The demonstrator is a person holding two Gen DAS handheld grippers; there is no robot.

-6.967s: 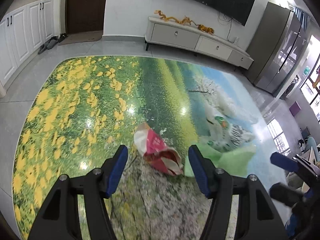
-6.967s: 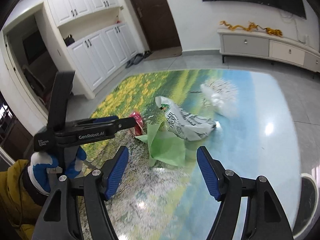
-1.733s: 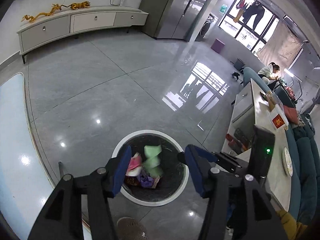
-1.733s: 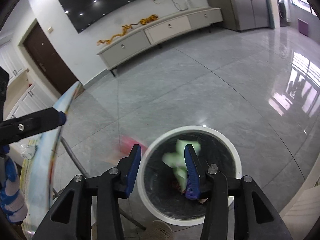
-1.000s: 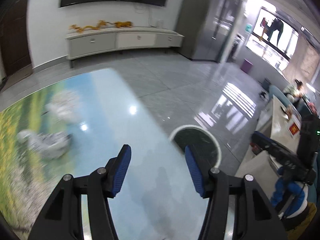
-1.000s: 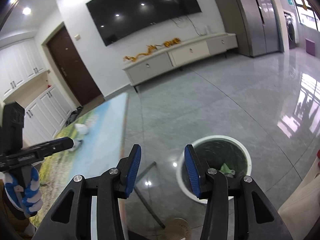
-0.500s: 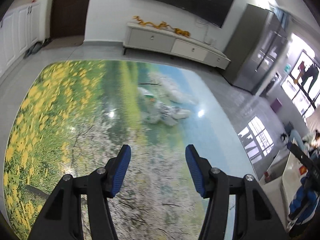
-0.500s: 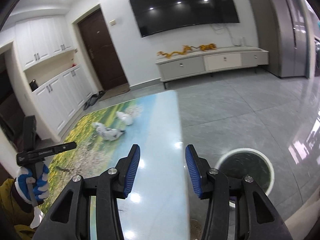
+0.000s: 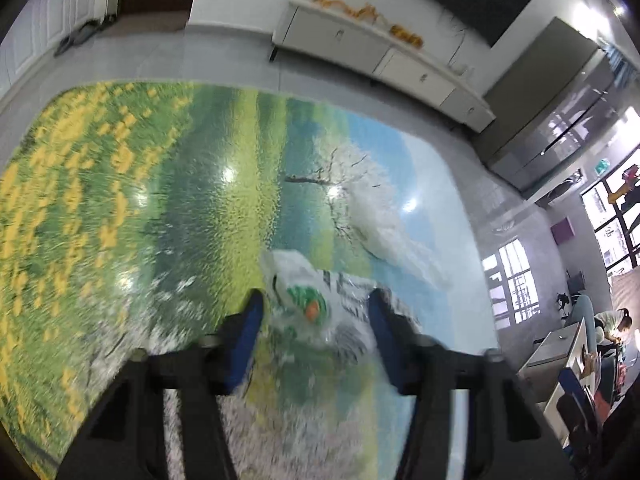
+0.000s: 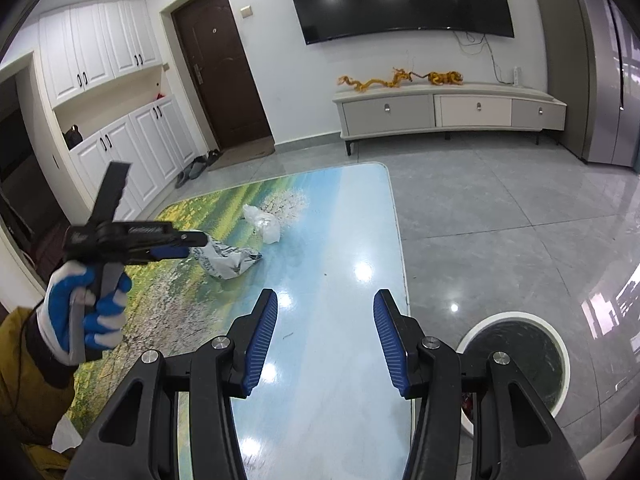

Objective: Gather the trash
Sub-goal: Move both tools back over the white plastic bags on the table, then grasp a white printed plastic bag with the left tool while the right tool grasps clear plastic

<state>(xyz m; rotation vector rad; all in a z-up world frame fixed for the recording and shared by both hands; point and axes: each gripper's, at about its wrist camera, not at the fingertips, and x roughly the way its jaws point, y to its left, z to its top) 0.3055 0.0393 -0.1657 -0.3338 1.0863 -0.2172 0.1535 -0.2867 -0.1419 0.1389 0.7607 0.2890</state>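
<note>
Framing a crumpled printed bag (image 9: pixel 320 304) between spread blue pads, the left gripper (image 9: pixel 314 336) hovers over the table (image 9: pixel 168 184) — the right gripper (image 10: pixel 326 336), also spread and empty, hangs near the bin (image 10: pixel 560 364).

1. We had the left wrist view looking steeply down along its jaws, close over the bench (image 9: pixel 168 208), with the printed bag (image 9: pixel 320 300) just ahead and the picture blurred.
2. We had the right wrist view set farther back near the bench's pale end (image 10: pixel 344 248), facing across the room toward the TV wall, the trash bin (image 10: pixel 516 360) low at right.
3. Both views shared the bench top, the printed bag (image 10: pixel 226 262) and the low cabinet (image 10: pixel 448 114).
</note>
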